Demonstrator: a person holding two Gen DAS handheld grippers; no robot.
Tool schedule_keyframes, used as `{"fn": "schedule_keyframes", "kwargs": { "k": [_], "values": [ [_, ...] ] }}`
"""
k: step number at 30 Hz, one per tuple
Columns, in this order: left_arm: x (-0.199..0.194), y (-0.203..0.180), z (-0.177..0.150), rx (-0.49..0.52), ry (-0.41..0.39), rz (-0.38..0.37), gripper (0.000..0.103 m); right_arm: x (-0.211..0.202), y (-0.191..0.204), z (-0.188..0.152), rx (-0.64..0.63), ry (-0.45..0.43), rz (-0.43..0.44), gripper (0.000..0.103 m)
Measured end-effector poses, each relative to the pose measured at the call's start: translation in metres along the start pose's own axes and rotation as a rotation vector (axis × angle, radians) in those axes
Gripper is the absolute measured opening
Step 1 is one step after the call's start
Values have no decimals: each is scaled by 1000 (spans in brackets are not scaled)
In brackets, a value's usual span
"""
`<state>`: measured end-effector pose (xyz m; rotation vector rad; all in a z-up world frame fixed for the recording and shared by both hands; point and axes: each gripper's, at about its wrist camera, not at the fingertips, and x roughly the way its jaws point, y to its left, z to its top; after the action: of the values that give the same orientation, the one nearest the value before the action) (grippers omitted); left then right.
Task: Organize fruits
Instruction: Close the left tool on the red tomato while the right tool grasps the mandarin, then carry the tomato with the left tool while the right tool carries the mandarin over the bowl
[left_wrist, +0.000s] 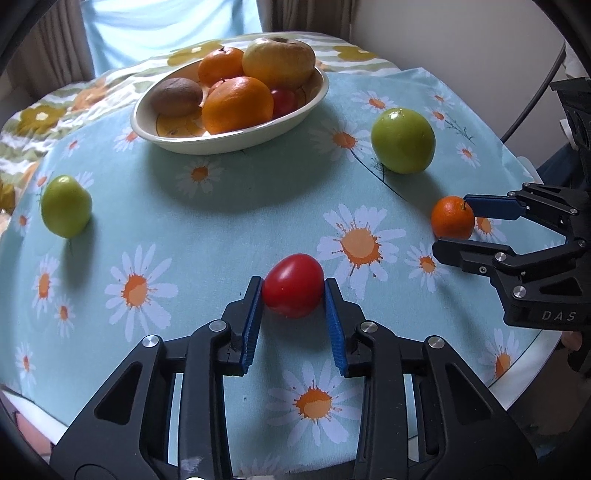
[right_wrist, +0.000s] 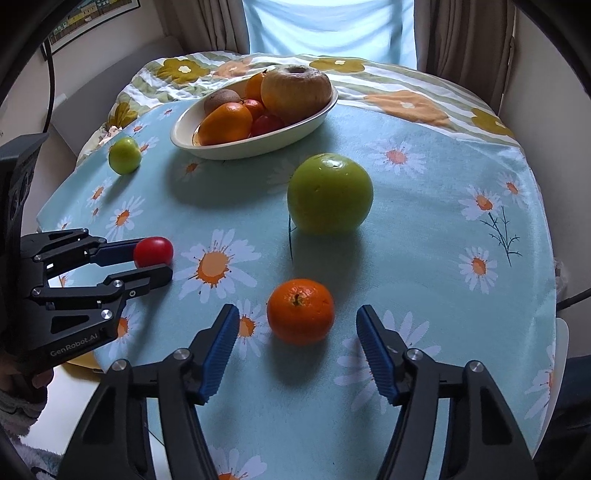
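Observation:
A cream oval bowl (left_wrist: 236, 142) (right_wrist: 295, 134) at the back holds oranges, a kiwi, a yellow apple and a red fruit. My left gripper (left_wrist: 293, 288) (right_wrist: 162, 258) has its blue pads against both sides of a red tomato (left_wrist: 293, 286) (right_wrist: 153, 252) resting on the tablecloth. My right gripper (right_wrist: 295, 332) (left_wrist: 452, 221) is open, its fingers either side of a small orange (right_wrist: 301, 312) (left_wrist: 452, 218) without touching it. A large green apple (left_wrist: 402, 140) (right_wrist: 330, 194) and a small green apple (left_wrist: 65, 206) (right_wrist: 125, 155) lie loose on the table.
The round table (right_wrist: 424, 258) has a light-blue daisy cloth over a striped floral one. Its edge runs close on the right in the left wrist view (left_wrist: 532, 354). Curtains and a window stand behind the bowl.

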<state>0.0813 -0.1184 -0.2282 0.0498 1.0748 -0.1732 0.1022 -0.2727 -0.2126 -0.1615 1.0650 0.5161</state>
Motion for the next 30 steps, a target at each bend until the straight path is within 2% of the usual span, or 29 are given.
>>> {"fn": "schedule_keyframes", "kwargs": {
  "k": [5, 7, 16, 30],
  "values": [
    [-2, 3, -4, -12, -1, 0, 37, 5, -1, 2, 3, 11, 0, 45],
    [-3, 4, -5, -16, 0, 1, 37, 6, 0, 2, -2, 8, 0, 34],
    [-23, 6, -6, -32, -32, 4, 37, -7, 7, 8, -30, -23, 4, 33],
    [-85, 18, 16, -95, -123, 17, 37, -51, 27, 37, -87, -73, 40, 33]
  ]
}}
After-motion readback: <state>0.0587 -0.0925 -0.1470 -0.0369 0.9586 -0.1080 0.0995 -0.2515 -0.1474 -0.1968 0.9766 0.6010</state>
